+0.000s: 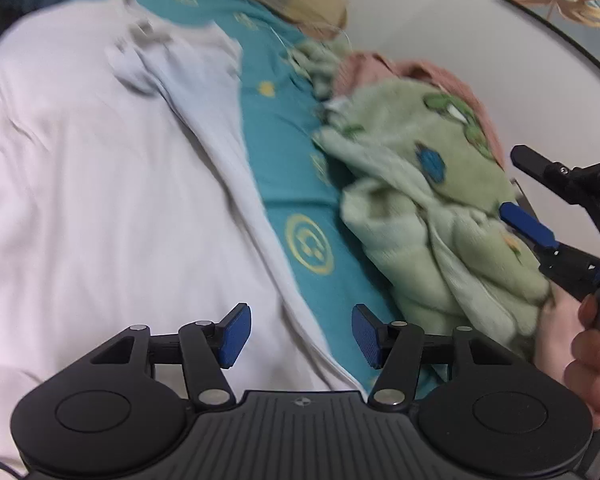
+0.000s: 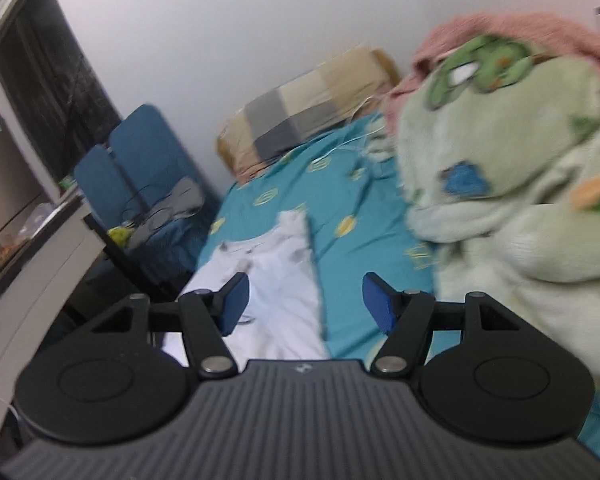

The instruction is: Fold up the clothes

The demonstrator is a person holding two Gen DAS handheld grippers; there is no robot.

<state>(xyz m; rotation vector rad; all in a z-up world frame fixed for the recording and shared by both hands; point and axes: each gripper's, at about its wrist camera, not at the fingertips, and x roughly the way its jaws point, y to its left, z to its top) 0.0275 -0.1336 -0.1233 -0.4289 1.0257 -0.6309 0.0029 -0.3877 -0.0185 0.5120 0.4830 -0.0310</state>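
1. Left gripper: released, nothing between the blue pads, hanging above the shirt's edge and the sheet
2. Right gripper: released too, nothing held, aimed along the bed
3. White shirt: spread on the teal sheet, collar towards the pillow, perhaps one side folded in; blur hides it
4. Green blanket: heaped just beside the shirt, apart from it
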